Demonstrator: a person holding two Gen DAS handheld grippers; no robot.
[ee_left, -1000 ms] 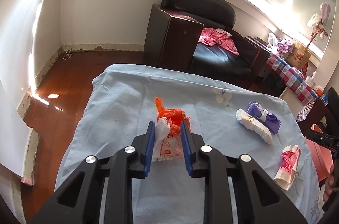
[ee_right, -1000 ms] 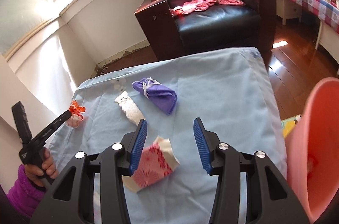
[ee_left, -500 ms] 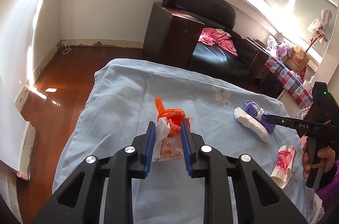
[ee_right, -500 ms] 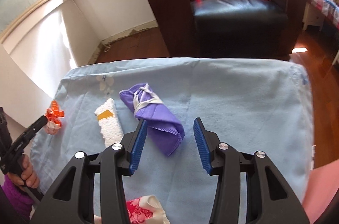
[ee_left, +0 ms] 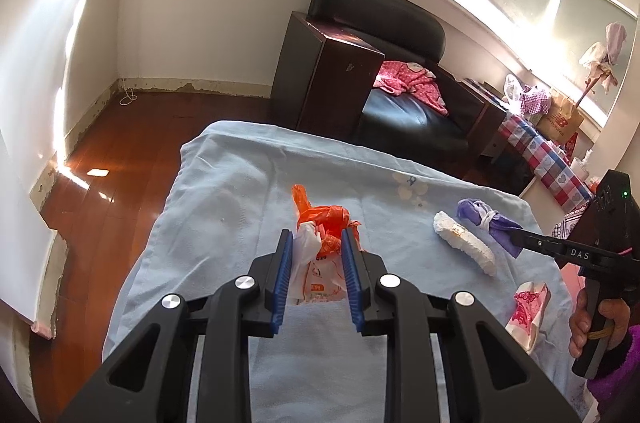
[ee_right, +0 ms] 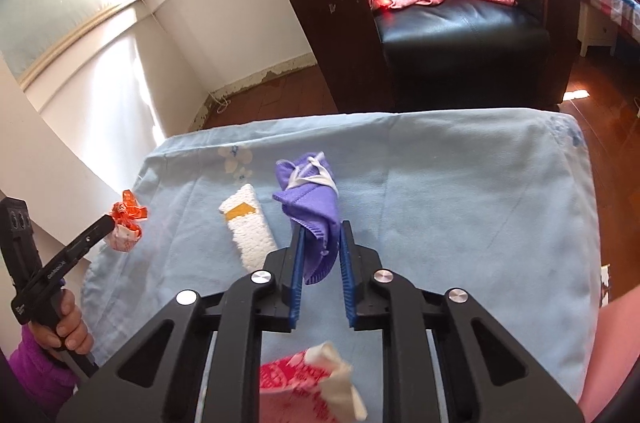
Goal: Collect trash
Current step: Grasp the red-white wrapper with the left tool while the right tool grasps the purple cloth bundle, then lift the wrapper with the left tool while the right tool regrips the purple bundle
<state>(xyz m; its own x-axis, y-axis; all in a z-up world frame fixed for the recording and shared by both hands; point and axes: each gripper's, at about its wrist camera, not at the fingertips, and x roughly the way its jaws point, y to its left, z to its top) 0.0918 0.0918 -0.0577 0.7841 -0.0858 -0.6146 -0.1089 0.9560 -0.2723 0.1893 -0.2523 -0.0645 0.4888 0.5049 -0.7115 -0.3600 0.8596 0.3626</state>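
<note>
Your right gripper has just been closing, and its blue pads now clamp the purple cloth; the cloth's lower end hides between them. Your left gripper pinches the orange bag near the left edge of the blue sheet. The pink carton is half cut off under the right gripper. The white foam lies just beside the cloth. To the right the sheet is free up to its edge.
</note>
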